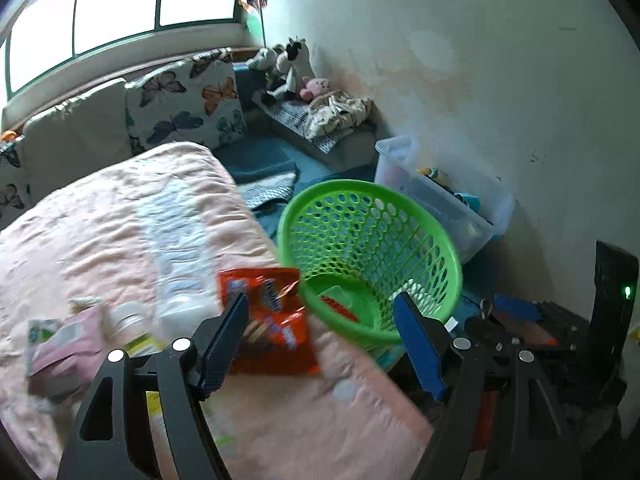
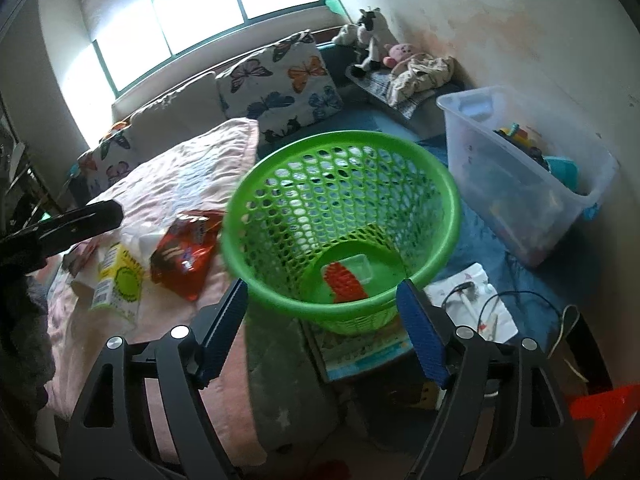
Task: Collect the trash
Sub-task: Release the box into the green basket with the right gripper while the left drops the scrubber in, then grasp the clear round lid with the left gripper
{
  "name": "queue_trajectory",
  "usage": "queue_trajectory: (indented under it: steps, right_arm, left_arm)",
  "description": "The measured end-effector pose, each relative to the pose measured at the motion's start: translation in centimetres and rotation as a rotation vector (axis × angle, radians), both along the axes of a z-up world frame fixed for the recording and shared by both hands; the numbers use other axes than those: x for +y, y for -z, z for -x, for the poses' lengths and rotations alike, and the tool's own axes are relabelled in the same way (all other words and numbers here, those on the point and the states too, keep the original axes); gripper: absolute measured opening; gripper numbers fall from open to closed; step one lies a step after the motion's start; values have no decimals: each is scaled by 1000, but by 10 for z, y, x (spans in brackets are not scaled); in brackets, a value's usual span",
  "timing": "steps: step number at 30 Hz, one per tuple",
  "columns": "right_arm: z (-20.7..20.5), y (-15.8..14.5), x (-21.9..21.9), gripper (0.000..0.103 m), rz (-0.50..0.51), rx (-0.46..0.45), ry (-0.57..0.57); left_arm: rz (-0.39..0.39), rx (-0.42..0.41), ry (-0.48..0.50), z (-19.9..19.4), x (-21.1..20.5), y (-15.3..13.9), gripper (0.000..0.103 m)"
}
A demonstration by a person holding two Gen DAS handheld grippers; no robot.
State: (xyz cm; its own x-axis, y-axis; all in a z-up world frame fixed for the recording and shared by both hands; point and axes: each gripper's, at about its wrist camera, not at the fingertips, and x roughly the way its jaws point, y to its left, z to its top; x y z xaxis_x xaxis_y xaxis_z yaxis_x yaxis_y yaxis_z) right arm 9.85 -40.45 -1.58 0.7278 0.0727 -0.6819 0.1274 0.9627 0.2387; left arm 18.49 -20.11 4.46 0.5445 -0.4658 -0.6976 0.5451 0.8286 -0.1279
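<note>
A green mesh basket [image 1: 372, 248] stands beside the pink bed; it also shows in the right wrist view [image 2: 340, 220], with a red wrapper [image 2: 344, 282] and a clear piece on its bottom. A red snack bag [image 1: 272, 324] lies at the bed's edge, also seen from the right [image 2: 184, 256]. A yellow-green carton [image 2: 120, 280], a white bottle [image 1: 128, 320] and a pink packet [image 1: 68, 344] lie to its left. My left gripper [image 1: 320, 344] is open and empty just above the red bag. My right gripper [image 2: 320, 332] is open and empty before the basket.
The bed has a pink blanket [image 1: 120, 220]. A clear storage bin [image 2: 528, 176] with toys stands right of the basket. Books [image 2: 360, 348], paper and cables [image 2: 480, 300] lie on the blue floor. Butterfly cushions [image 1: 184, 100] and plush toys [image 1: 284, 68] sit behind.
</note>
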Motion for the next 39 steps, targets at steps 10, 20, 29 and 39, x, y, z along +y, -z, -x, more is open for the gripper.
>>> queue_trajectory:
  steps: [10,20,29,39]
  right_arm:
    - [17,-2,50,81,28,-9,-118]
    - [25,-1,80,82,51,-10,-173]
    - [26,0,82,82,50,-9,-173]
    - [27,8,74,82,31,6,-160]
  left_arm:
    - [26,-27,-110,35,82,-2,74]
    - [37,12,-144,69,136,21,80]
    - [4,75,-14,100,122,63,94]
    - [-63,106,54,101,104,93,94]
